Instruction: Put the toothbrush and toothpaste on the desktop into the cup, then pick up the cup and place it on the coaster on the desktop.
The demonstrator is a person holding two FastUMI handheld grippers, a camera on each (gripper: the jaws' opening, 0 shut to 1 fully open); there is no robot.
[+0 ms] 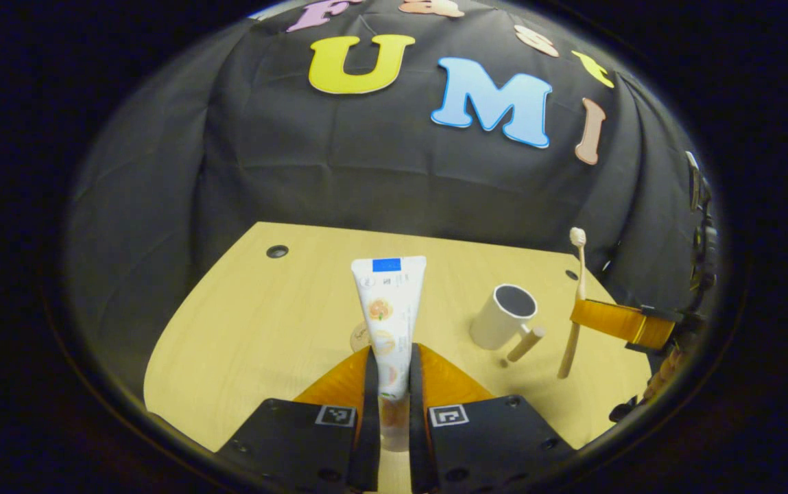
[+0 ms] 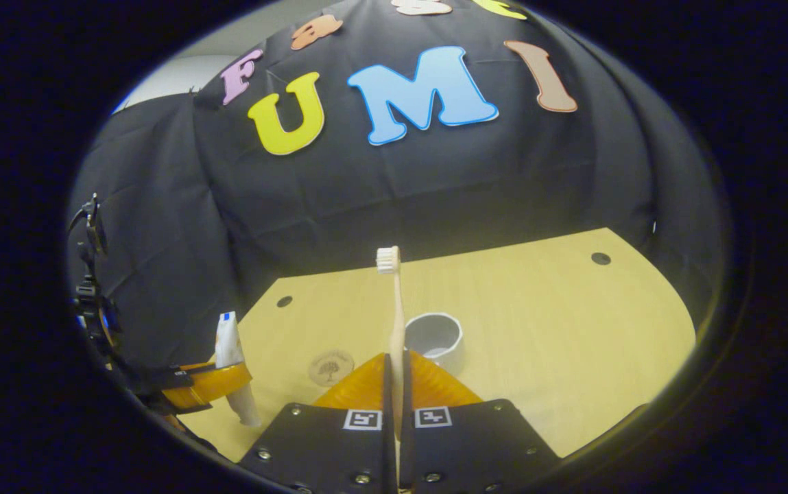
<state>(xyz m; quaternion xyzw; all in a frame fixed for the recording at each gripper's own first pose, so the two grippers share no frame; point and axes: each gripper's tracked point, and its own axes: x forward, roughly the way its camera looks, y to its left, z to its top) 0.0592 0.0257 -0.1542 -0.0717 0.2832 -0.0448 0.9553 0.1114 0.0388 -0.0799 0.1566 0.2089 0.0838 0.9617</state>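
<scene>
My left gripper [image 1: 392, 374] is shut on a white toothpaste tube [image 1: 389, 315], which stands upright above the wooden desk [image 1: 256, 322], cap end down between the fingers. My right gripper [image 2: 397, 384] is shut on a wooden toothbrush [image 2: 396, 309], held upright with its bristles at the top. The white cup [image 1: 503, 315] with a wooden handle stands on the desk to the right in the left gripper view, and just beyond the fingers in the right gripper view, cup [image 2: 435, 336]. A round wooden coaster [image 2: 330, 367] lies left of the cup. Farther off are the right gripper [image 1: 623, 322] with the toothbrush [image 1: 575, 302], and the left gripper [image 2: 208, 384] with the tube [image 2: 232, 374].
The black cloth wall closes the desk off at the back. Small dark holes [image 1: 277, 251] [image 2: 600, 259] sit near the desk's far corners. Bare wood stretches right of the cup in the right gripper view.
</scene>
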